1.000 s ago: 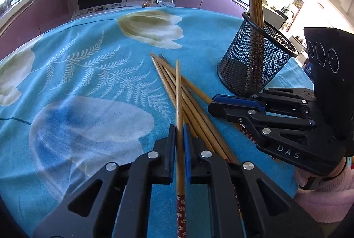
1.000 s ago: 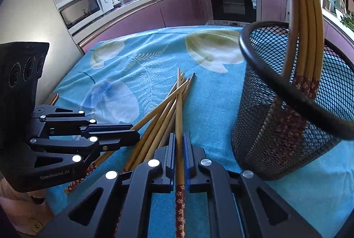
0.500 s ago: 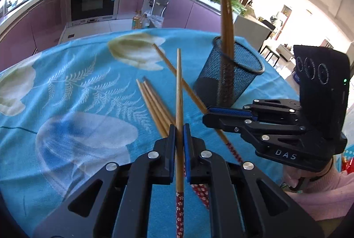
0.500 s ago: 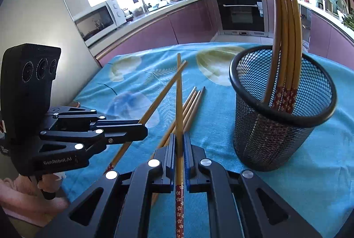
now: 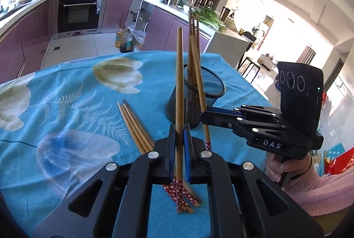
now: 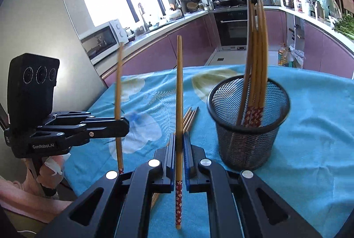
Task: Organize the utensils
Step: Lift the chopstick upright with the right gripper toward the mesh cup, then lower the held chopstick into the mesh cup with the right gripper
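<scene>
In the left wrist view, the left gripper (image 5: 179,149) is pinching one chopstick (image 5: 179,83) between pressed-together fingers, its plain end pointing toward twelve o'clock and its red flowered end toward six. At three o'clock the right gripper (image 5: 204,115) is clamping a second chopstick (image 5: 200,92), held by a hand (image 5: 279,168) in a pink sleeve (image 5: 318,191). One black mesh cup (image 5: 212,92) is standing on the table (image 5: 66,105) at one o'clock, holding several chopsticks; three more loose chopsticks (image 5: 132,125) are lying at eleven o'clock. In the right wrist view, the right gripper (image 6: 179,149) is gripping its chopstick (image 6: 179,87) upright, the left gripper (image 6: 124,125) at nine o'clock is holding the other (image 6: 118,87), and the cup (image 6: 247,140) is sitting at two o'clock with about four chopsticks (image 6: 256,56).
</scene>
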The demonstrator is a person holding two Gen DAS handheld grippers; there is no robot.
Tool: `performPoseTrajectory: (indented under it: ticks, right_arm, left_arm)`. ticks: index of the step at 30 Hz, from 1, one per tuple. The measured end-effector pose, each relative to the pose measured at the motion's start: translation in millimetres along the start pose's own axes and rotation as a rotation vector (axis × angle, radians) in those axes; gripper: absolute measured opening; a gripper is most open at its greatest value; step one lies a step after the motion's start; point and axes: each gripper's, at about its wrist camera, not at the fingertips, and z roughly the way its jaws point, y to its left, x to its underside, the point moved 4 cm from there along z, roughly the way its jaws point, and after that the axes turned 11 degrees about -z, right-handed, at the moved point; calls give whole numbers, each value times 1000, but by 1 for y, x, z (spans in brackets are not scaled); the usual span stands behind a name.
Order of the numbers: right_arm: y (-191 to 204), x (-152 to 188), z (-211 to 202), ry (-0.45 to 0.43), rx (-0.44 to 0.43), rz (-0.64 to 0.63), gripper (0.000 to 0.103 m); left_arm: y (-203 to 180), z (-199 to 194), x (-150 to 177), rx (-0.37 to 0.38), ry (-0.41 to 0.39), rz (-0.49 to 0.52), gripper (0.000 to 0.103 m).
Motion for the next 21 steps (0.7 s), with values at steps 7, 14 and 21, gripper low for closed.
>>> performPoseTrajectory:
  ticks: [7,14,21]
  right_arm:
    - [-12,-12,-25,-73,27,-2,6]
    - [-21,-32,-43,-134,48,-26,6]
    - [-30,-52,-58,-173,71,-52,6]
  left_arm:
    - [-14,-11,-14,62,-32,12,7]
    - [-27,-17,-36,105,-76,23,7]
    - [-43,-22,-63,133,-120,40,7]
